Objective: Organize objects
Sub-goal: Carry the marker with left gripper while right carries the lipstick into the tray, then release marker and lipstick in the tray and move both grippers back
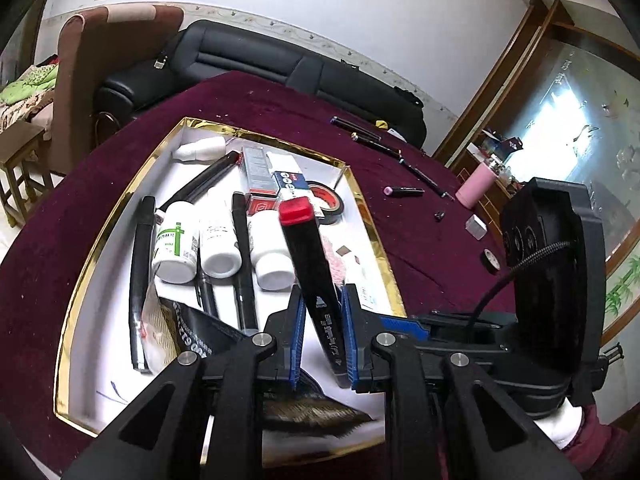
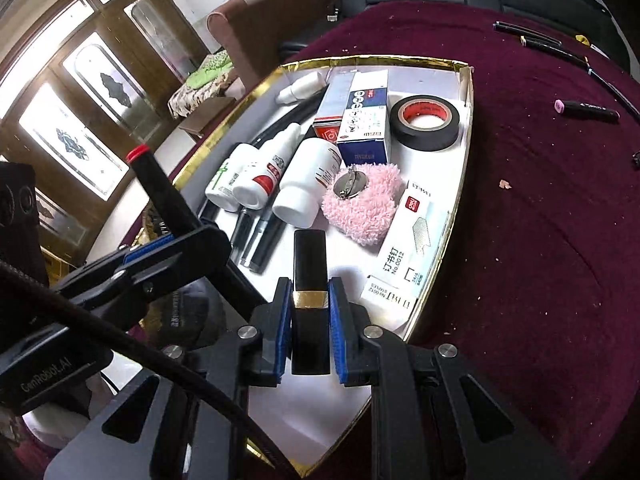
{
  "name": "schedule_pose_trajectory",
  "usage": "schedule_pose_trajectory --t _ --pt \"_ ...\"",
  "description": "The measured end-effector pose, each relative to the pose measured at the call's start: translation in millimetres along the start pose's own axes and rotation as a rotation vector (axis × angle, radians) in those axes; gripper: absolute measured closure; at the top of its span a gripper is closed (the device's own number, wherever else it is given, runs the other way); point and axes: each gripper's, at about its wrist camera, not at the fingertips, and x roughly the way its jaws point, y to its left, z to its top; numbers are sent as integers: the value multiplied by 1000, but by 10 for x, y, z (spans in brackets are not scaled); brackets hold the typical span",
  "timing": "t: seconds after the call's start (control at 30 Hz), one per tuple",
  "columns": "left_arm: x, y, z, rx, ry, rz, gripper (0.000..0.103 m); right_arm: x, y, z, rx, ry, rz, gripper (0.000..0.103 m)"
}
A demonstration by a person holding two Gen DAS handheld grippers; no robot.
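Here, left tongs (image 1: pixel 322 320) pinching a red-capped black marker (image 1: pixel 312 264) above the gold-rimmed tray (image 1: pixel 362 192), right tongs (image 2: pixel 309 332) gripping a black lipstick tube (image 2: pixel 310 280) over the tray's near edge, on the maroon worktop (image 2: pixel 540 240).

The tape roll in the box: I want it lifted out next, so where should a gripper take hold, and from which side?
Grip the tape roll across its ring wall, one finger in the centre hole and one outside, coming from above. It lies flat, hole up, in the box corner; the side wall and blue carton crowd a sideways approach.
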Motion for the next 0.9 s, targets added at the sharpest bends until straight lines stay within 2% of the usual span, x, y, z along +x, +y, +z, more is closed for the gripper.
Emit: schedule_pose_trajectory --t 0.33,0.43,0.5,0.57,0.6,0.63,0.67,0.8,0.9 --pt "227 -2 -5 3 60 1 87 -8 89 -56 -29 37 -52 86" --pt "227 -1 -29 0 56 21 87 -7 135 -90 -37 50 -57 84" --pt "196 2 -29 -8 45 24 81 -28 137 -96 -30 52 -59 81" --pt "155 -4 -18 -8 28 41 59 -40 122 -88 -23 46 -62 78" --pt "130 -13 -8 -1 18 50 53 -59 107 -86 -17 40 -60 77" --pt "101 -33 1 9 6 61 40 -88 97 -88 -11 33 -59 77" --pt "67 -55 14 21 -8 74 33 -111 85 -84 -6 25 -59 77" --pt "-11 -117 52 47 -37 111 31 -226 32 -76 21 -8 -56 72" --pt "-56 -168 68 68 -56 146 26 -293 5 -105 31 -28 -52 71"
